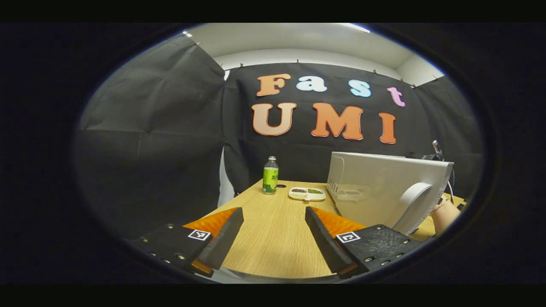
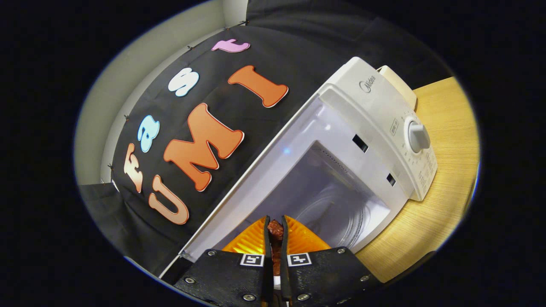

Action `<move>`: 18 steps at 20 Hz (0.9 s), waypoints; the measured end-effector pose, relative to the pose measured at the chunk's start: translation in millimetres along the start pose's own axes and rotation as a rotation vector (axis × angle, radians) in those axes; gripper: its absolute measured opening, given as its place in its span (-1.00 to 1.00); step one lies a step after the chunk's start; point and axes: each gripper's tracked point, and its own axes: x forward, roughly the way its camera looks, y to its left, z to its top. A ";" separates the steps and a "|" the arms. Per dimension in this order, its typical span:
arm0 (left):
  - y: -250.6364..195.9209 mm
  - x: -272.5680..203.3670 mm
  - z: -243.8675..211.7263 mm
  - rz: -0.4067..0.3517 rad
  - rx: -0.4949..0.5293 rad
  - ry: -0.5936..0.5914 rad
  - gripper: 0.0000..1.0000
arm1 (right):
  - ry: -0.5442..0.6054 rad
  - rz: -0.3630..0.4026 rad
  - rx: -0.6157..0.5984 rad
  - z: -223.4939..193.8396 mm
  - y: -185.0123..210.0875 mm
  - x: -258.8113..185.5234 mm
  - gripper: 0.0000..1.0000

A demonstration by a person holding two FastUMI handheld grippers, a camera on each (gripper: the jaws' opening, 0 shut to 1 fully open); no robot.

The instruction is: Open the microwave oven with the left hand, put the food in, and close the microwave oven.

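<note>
Right hand-held gripper [image 2: 275,232] pinches the food [image 2: 275,230] before the open microwave [image 2: 375,128] — left hand-held gripper [image 1: 273,226] spread.

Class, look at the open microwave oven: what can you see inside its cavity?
Inside the microwave oven, a round glass turntable lies on the white cavity floor, with nothing visible on it. The right gripper, shut on a brown piece of food, covers the cavity's near-left corner.
</note>
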 end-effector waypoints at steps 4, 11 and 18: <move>9.7 6.5 -7.2 0.014 -0.012 0.016 0.81 | 0.044 -0.048 -0.039 -30.8 -16.2 25.7 -0.88; 9.0 7.0 -10.1 0.016 -0.012 0.023 0.81 | 0.018 -0.144 -0.282 -22.3 -39.6 43.3 -0.45; -3.9 4.6 -6.4 0.000 0.001 0.019 0.81 | 0.037 -0.118 -0.509 -4.7 -40.4 14.9 0.65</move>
